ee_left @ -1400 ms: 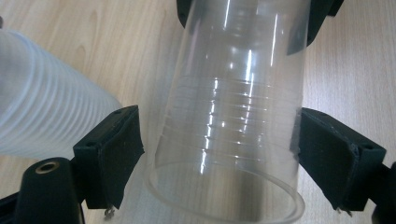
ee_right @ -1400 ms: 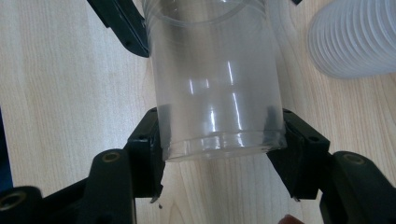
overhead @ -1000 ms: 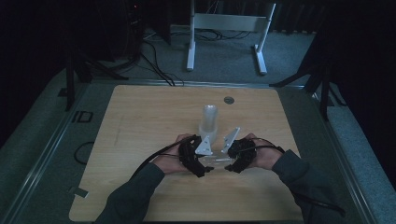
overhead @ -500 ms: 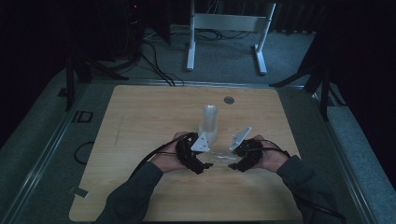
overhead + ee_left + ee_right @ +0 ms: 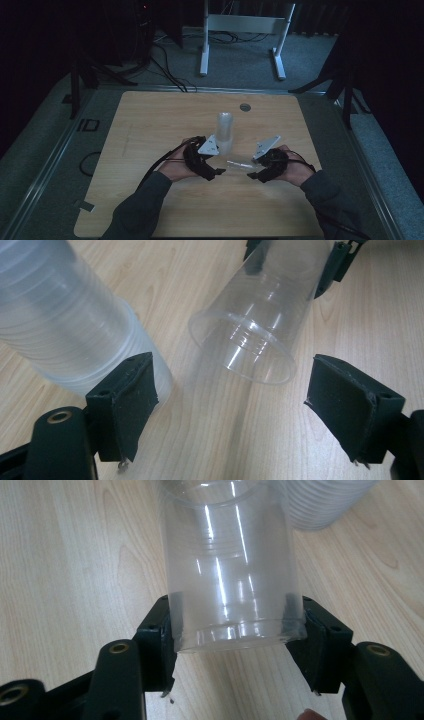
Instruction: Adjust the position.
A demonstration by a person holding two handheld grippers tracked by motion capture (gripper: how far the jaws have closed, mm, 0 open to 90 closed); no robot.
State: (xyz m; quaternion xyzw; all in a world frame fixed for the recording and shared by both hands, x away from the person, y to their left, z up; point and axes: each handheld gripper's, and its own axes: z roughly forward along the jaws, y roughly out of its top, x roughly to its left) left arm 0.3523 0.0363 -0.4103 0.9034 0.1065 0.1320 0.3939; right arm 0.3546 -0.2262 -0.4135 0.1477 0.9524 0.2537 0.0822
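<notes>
Already separated: right gripper [image 5: 235, 645] clamps one clear cup [image 5: 230, 565] by its base; left gripper [image 5: 250, 405] released, cup stack [image 5: 65, 320] remains on counter [image 5: 150, 130].

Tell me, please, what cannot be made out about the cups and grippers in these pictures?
- Stack: its top is cut off by the frame edge in the left gripper view, and the high view is too dim and small to count its cups.
- Cup: its mouth is cut off by the top edge in the right gripper view, where the right gripper clamps its base.
- Left gripper: its jaw tips are too small and dark in the high view.
</notes>
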